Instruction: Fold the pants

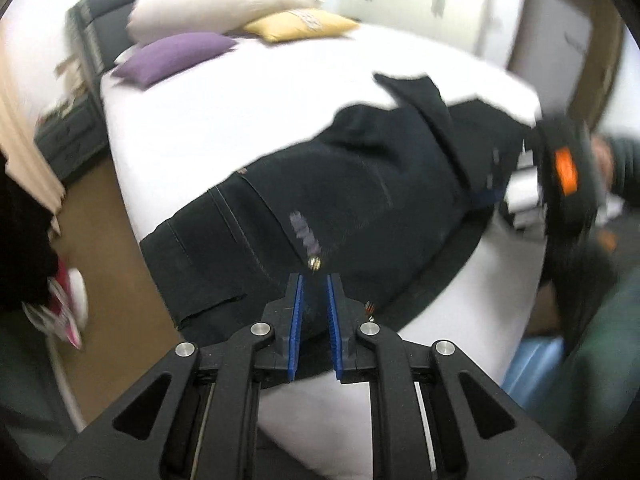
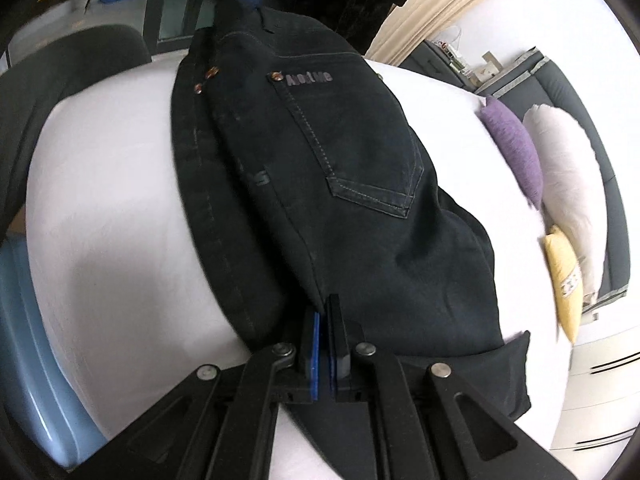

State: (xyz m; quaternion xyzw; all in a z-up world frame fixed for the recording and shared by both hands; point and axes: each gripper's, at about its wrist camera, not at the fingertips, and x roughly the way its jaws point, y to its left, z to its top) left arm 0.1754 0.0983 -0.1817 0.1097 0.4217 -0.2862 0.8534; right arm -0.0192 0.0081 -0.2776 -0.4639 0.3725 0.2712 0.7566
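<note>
Dark pants (image 1: 320, 184) lie doubled across the near part of the white bed (image 1: 224, 112), one edge close to the mattress side, bare sheet open toward the pillows. The left gripper (image 1: 315, 280) pinches the waistband end, its blue pads nearly together with cloth between them. The right gripper (image 2: 325, 312) is clamped tight on a fold of the pants. Only the right view shows the back pocket (image 2: 360, 140) and its lettering; only the left view shows brown floor (image 1: 100, 240) beside the bed.
</note>
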